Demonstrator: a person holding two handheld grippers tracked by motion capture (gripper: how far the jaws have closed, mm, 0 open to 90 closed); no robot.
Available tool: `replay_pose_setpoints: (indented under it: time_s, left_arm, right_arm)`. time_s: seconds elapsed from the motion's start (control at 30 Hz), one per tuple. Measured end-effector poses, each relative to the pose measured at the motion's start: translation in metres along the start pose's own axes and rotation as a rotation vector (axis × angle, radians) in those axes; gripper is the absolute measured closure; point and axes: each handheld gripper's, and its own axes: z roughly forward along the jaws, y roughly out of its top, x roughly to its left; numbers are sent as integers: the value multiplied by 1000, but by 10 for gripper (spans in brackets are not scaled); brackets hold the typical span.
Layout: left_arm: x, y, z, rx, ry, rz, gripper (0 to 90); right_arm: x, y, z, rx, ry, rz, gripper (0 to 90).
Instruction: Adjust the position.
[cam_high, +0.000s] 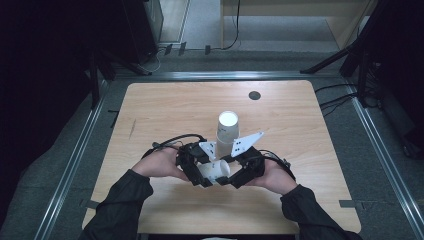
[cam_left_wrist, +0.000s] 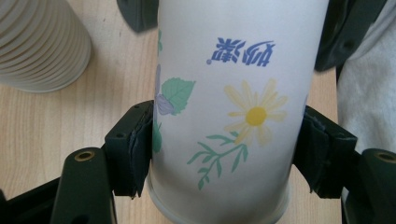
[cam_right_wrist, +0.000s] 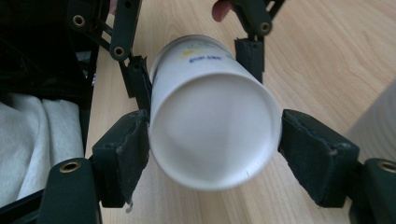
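A white paper cup (cam_high: 216, 170) printed with a yellow daisy and green leaves lies level above the wooden table (cam_high: 165, 110), held between both grippers near the front middle. My left gripper (cam_high: 202, 175) is shut on it close to the rim; both pads press the cup's sides (cam_left_wrist: 224, 93) in the left gripper view. My right gripper (cam_high: 229, 176) holds the base end, and in the right gripper view its pads sit against the cup's (cam_right_wrist: 212, 130) round bottom on either side. Behind that, the left gripper (cam_right_wrist: 194, 65) clamps the same cup.
A stack of white paper cups (cam_high: 227, 131) stands just behind the grippers, its ribbed rims (cam_left_wrist: 42, 42) near the left jaw. A small dark disc (cam_high: 254, 95) lies at the back of the table. A person's dark sleeves enter from the front edge.
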Motion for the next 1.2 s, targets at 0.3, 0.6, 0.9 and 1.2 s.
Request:
replay_pose_setpoints:
  time_s: [0.3,0.6,0.9,1.2]
  left_arm:
    - [-1,1,2,-8,-16,9,286]
    - [1,-1,4,-35,-31,-10,240]
    - [1,-7,-3,-109,25,-32,125]
    - [0,-21,-15,-250,14,-59,124]
  right_arm:
    - [1,1,3,28,30,-22,335]
    - [2,2,1,44,32,-24,341]
    - [-1,2,-9,5,23,-28,341]
    - [-3,4,-18,-45,27,-31,340]
